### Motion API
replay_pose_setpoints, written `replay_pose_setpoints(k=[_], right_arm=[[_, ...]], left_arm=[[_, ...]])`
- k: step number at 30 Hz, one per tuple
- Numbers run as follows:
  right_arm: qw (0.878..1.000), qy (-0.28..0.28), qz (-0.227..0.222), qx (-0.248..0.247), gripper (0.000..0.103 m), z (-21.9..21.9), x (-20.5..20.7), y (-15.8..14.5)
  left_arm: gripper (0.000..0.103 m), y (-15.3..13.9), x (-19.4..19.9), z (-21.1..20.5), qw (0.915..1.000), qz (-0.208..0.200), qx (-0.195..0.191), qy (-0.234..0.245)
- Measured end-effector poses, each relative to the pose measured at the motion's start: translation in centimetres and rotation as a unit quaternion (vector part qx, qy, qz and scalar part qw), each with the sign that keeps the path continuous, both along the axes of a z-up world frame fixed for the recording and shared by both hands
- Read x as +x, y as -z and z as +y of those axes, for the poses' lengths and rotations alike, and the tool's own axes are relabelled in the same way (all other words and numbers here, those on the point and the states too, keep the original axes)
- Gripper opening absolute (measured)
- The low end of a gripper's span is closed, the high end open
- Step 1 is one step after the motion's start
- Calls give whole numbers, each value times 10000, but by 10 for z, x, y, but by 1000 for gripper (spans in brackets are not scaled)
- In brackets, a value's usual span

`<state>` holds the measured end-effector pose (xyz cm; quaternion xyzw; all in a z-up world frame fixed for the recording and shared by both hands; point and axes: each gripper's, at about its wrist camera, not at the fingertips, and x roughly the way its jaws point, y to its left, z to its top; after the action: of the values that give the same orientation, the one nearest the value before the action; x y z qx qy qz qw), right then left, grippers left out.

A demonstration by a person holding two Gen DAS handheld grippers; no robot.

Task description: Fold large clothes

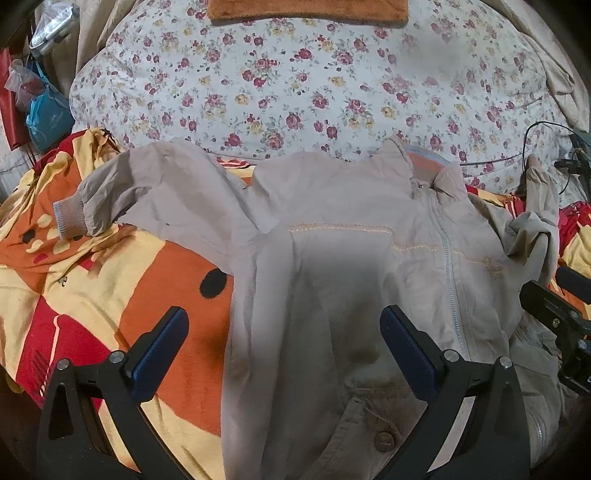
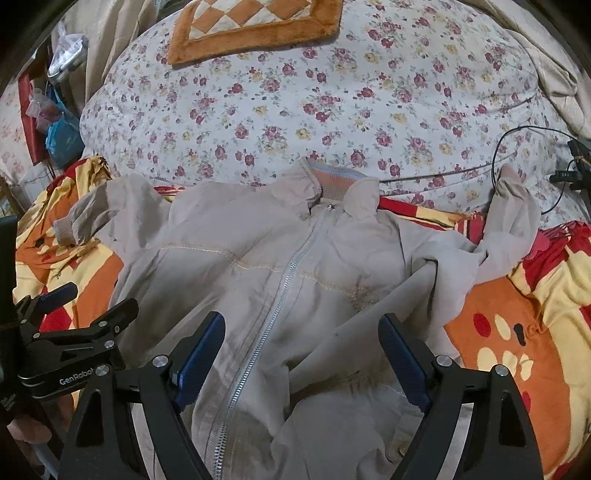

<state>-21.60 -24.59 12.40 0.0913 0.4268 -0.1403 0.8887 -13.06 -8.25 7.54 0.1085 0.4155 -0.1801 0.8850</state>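
**Beige jacket lies spread on a bed, both grippers above its hem**

Beige jacket (image 2: 258, 266) lies front-up on a bed, resting on an orange, red and yellow blanket (image 1: 122, 280), its collar (image 2: 332, 184) reaching the edge of a floral quilt (image 2: 332, 96). The zip (image 2: 273, 306) is closed up to the collar. One cuffed sleeve (image 1: 110, 195) stretches out across the blanket on the left side of both views; the other sleeve (image 2: 513, 214) is bunched and twisted on the right side, its cuff resting against the quilt.

The left gripper (image 1: 284, 339) hangs over the jacket's lower left front with its jaws spread wide, gripping nothing, one blue pad (image 1: 162, 354) above the blanket and the other above the cloth. The right gripper (image 2: 303, 350) hangs over the lower front beside the zip, jaws likewise spread wide with nothing between them but loose fabric below.

An orange-bordered mat (image 2: 255, 29) lies on the quilt at the far end. A black cable (image 2: 517, 147) loops across the quilt at the right, and plastic bags (image 1: 44, 103) hang at the far left.
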Motion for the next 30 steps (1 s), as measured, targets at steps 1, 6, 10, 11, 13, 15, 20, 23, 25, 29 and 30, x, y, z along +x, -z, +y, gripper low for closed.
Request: replay_pose_setpoints(k=[1, 6, 10, 11, 13, 15, 20, 23, 25, 29, 30], right_arm=[[10000, 13, 9, 30, 87, -1, 0, 1], [9999, 102, 48, 74, 87, -5, 1, 5], [9998, 145, 66, 114, 87, -7, 3, 8], [9998, 150, 72, 112, 87, -8, 3, 8], [9998, 159, 89, 92, 87, -7, 4, 9], [9998, 172, 100, 85, 87, -8, 5, 10], [9997, 183, 117, 76, 87, -8, 6, 11], [9997, 183, 137, 72, 87, -8, 7, 11], [9997, 186, 143, 87, 87, -8, 7, 12], [9997, 177, 159, 71, 87, -8, 8, 13], [9997, 173, 162, 71, 87, -7, 8, 13]], left_arm=[[103, 1, 0, -1, 10000, 16, 0, 1], [103, 4, 1, -4, 10000, 37, 19, 13], [103, 5, 1, -5, 10000, 43, 20, 3], [103, 5, 1, -6, 10000, 43, 18, 2], [103, 5, 1, -6, 10000, 46, 12, 3], [103, 5, 2, -6, 10000, 48, 31, 13], [103, 7, 3, -6, 10000, 87, 37, 3], [103, 7, 4, -6, 10000, 90, 28, -8], [103, 7, 4, -6, 10000, 88, 20, -16], [103, 6, 5, -6, 10000, 82, 8, -31], [103, 6, 5, -6, 10000, 85, 7, -30]])
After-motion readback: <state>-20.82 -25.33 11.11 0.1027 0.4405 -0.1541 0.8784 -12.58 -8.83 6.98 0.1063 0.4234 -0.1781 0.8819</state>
